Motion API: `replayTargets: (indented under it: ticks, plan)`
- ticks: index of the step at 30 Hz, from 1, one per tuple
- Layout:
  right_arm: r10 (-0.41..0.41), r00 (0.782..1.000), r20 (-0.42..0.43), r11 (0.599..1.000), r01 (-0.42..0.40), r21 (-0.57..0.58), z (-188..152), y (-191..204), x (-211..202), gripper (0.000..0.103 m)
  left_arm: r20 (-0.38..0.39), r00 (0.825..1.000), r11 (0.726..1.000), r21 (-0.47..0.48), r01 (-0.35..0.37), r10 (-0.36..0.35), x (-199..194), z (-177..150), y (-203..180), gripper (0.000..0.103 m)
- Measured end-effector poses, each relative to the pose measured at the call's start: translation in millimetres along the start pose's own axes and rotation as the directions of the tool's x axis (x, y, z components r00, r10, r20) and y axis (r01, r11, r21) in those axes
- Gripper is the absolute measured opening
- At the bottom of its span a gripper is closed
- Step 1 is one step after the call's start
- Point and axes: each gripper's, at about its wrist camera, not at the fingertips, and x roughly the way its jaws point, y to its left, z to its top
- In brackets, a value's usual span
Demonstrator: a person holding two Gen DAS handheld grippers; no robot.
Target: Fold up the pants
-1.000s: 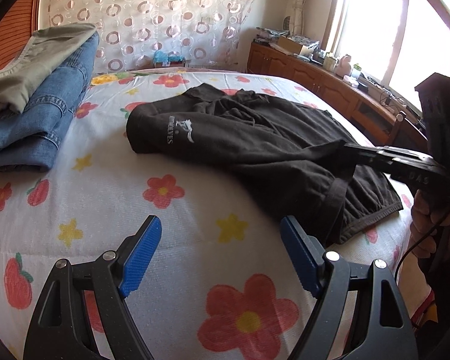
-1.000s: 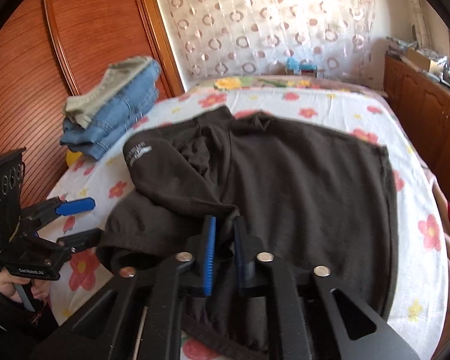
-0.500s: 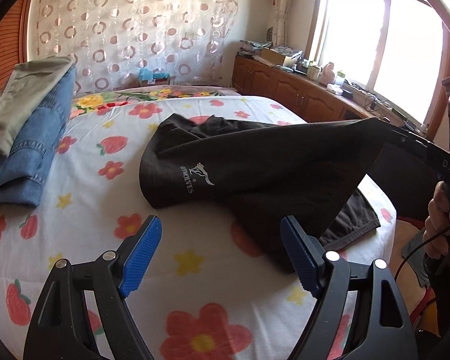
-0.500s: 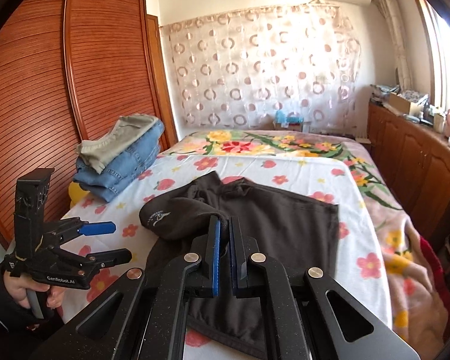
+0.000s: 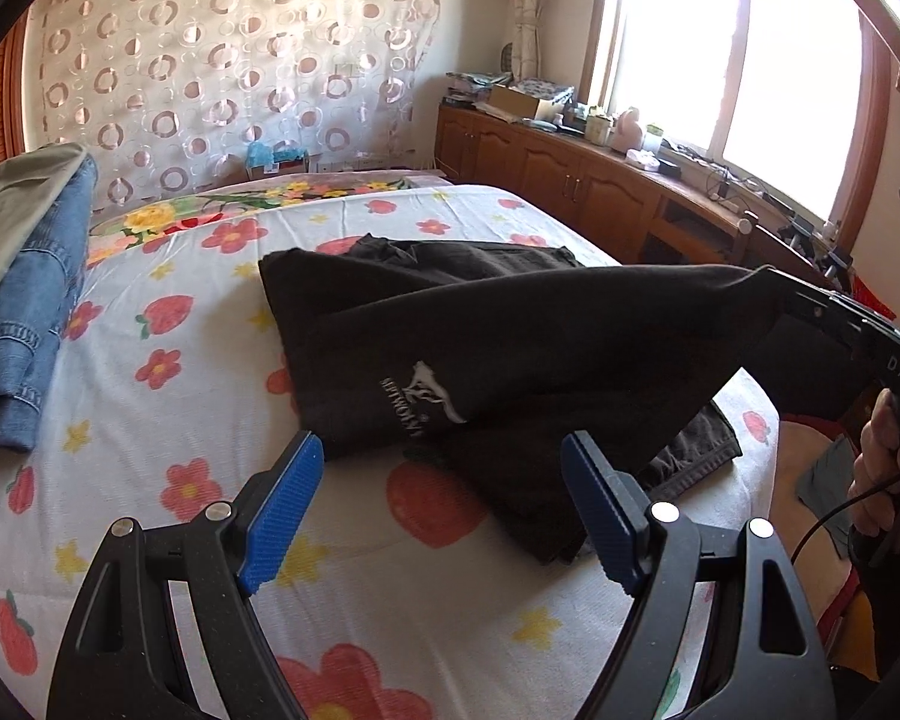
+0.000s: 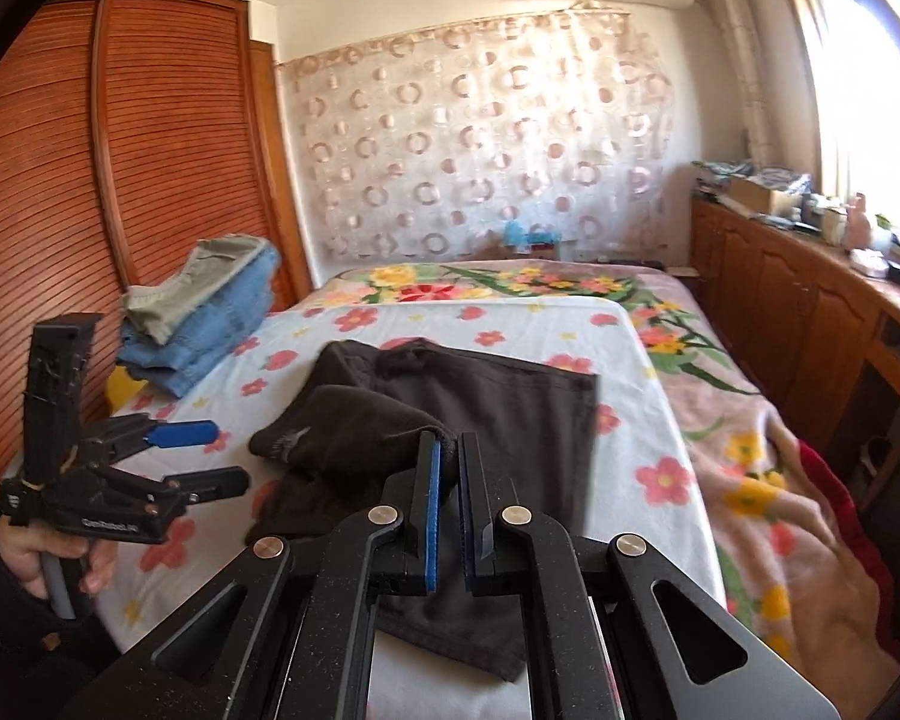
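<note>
Nearest in the right wrist view, the right gripper (image 6: 445, 468) has its jaws pressed together on a bunched fold of the black pants (image 6: 498, 414), pinching the cloth between the blue pads and holding that edge raised off the bed (image 6: 660, 396). From the left wrist view the same gripper enters from the right edge, with the letters "DAS" readable in white on its black body, and the cloth stretches taut from its tips down toward the mattress. The left gripper (image 5: 441, 504) has its jaws spread wide with nothing between them; the near, lower edge of the pants lies just beyond the blue fingertips (image 5: 282, 504), with the flowered sheet showing in the gap. In the right wrist view a hand (image 6: 60, 558) holds that left gripper's handle at the bed's near left corner, and raised lettering runs along its black body, too blurred to read fully. On the draped leg of the pants (image 5: 510, 354) a white emblem of an animal figure sits above a line of white lettering, seen at an angle and not clearly legible. The rest of the garment lies flat toward the middle of the bed. Farther back on the left, a stack of folded jeans (image 5: 24, 312) with a khaki garment (image 5: 12, 210) on top rests near the wooden wardrobe (image 6: 150, 150). Beyond stands a circle-patterned curtain (image 6: 480, 138).
</note>
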Motion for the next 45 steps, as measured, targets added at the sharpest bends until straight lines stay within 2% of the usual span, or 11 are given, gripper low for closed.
replayTargets:
  ticks: [3, 13, 22, 26, 28, 32, 34, 37, 41, 45]
  plan:
    - [-0.025, 1.0, -0.007, 0.999, 0.025, 0.031, -8, -3, -5, 0.005, -0.009, 1.0, 1.0, 0.009, -0.002, 0.002, 3, -2, -4, 0.082]
    - [-0.053, 0.992, -0.116, 0.992, 0.065, 0.105, -32, -8, -11, 0.005, -0.029, 1.0, 1.0, 0.014, 0.001, 0.0, 8, -8, -11, 0.082]
    - [-0.03, 0.982, -0.187, 0.991, 0.053, 0.119, -22, -7, -7, 0.005, -0.07, 0.997, 0.999, 0.052, -0.015, 0.019, 19, -15, -17, 0.082]
    - [-0.033, 0.978, -0.205, 0.99, 0.059, 0.124, -17, -11, -10, 0.005, -0.079, 0.997, 1.0, 0.03, 0.003, 0.0, 21, -17, -13, 0.082]
    - [-0.041, 0.978, -0.203, 0.992, 0.064, 0.106, -14, -8, -11, 0.011, -0.082, 0.997, 1.0, 0.028, 0.0, 0.002, 22, -18, -12, 0.082]
    - [-0.06, 0.979, -0.195, 0.994, 0.075, 0.075, -18, -4, -11, 0.016, -0.082, 0.997, 1.0, 0.019, 0.002, -0.001, 20, -19, -9, 0.082]
    - [-0.069, 0.98, -0.189, 0.995, 0.082, 0.062, -17, -4, -13, 0.029, -0.071, 0.998, 1.0, 0.01, -0.001, 0.002, 17, -18, -7, 0.082]
    - [-0.074, 0.985, -0.155, 0.996, 0.082, 0.045, -13, -3, -19, 0.041, -0.052, 0.999, 1.0, -0.005, -0.014, 0.014, 10, -17, -1, 0.082]
    - [-0.072, 0.989, -0.126, 0.997, 0.074, 0.013, -8, 2, -19, 0.044, -0.025, 0.999, 0.999, -0.019, -0.036, 0.036, 0, -14, 7, 0.082]
    - [-0.049, 0.991, -0.126, 0.999, 0.048, -0.009, 0, 10, -1, 0.05, 0.002, 0.998, 0.998, -0.031, -0.061, 0.061, -10, -12, 16, 0.082]
